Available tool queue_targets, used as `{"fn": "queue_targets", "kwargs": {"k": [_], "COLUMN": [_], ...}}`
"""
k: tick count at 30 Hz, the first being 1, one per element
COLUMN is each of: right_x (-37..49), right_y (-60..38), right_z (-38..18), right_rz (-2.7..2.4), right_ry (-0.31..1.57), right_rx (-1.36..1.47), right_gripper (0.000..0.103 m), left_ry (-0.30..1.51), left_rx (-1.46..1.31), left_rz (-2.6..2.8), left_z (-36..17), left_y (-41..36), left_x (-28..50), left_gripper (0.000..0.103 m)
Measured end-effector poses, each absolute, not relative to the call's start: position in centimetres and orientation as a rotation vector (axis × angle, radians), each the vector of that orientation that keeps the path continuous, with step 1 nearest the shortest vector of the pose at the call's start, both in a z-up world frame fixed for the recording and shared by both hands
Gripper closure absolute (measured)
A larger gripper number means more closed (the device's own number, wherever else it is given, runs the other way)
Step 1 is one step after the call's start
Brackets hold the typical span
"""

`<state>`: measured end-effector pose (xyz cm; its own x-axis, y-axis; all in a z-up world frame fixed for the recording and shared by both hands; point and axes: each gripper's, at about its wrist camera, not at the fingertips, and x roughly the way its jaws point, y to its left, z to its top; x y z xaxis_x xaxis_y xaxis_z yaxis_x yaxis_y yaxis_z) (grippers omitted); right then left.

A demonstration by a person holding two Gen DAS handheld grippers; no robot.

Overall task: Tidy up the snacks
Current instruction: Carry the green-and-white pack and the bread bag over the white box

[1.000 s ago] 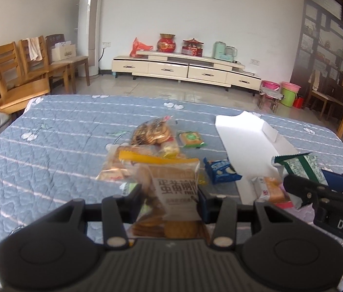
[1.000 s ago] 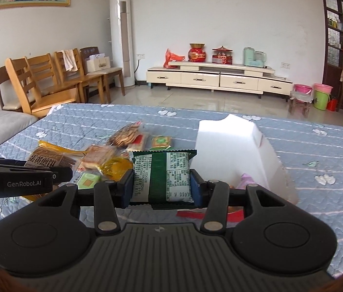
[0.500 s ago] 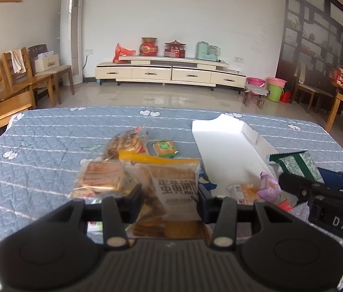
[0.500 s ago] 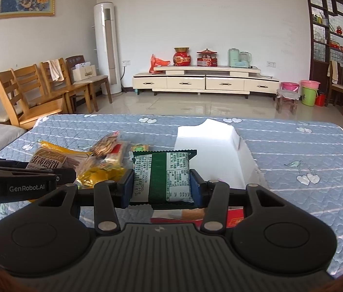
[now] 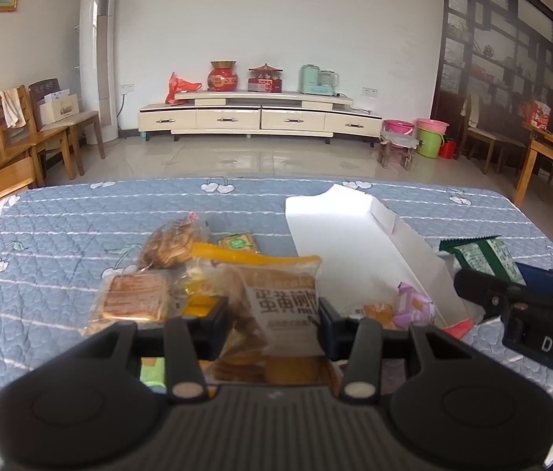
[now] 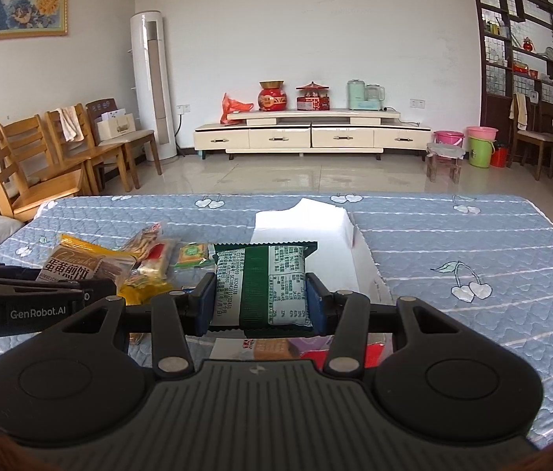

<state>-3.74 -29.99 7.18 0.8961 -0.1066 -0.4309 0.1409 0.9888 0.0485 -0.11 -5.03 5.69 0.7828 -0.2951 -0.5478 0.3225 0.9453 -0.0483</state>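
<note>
My left gripper [image 5: 272, 318] is shut on a brown pancake snack bag [image 5: 280, 298] with a yellow top, held above the blue quilt. My right gripper [image 6: 262, 300] is shut on a green and white snack pack [image 6: 262, 282], held over the near end of the white open box [image 6: 315, 235]. The box [image 5: 339, 243] holds several small snacks, one purple [image 5: 413, 306]. The right gripper shows in the left wrist view [image 5: 472, 286] at the right, the left gripper in the right wrist view [image 6: 96, 288] at the left.
Loose snacks lie left of the box: a cookie bag [image 5: 170, 243], a toast pack [image 5: 135, 302], a small green pack [image 5: 237, 242]. The blue quilted surface [image 6: 472, 243] spreads to the right. Wooden chairs [image 6: 21, 172] stand at the left, a TV cabinet [image 6: 311, 137] behind.
Both grippers have risen and tilted up a little with their packs held. The box and loose snacks now sit lower in both views.
</note>
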Motion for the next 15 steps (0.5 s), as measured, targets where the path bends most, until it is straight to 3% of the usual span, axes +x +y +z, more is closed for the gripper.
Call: {"fn": "queue_targets", "kwargs": {"k": [15], "right_x": [-3.8], "right_y": [-29.2], "right_z": [7.3], "right_rz": [-0.157], "right_ry": [0.443], "right_rx": [0.095], "right_gripper": [0.045], "left_ry": [0.582], "left_rx": [0.062], "left_rz": [-0.357], "left_z": [5.8], "left_y": [-7.0], "left_x": [0.6], "left_gripper": [0.058]}}
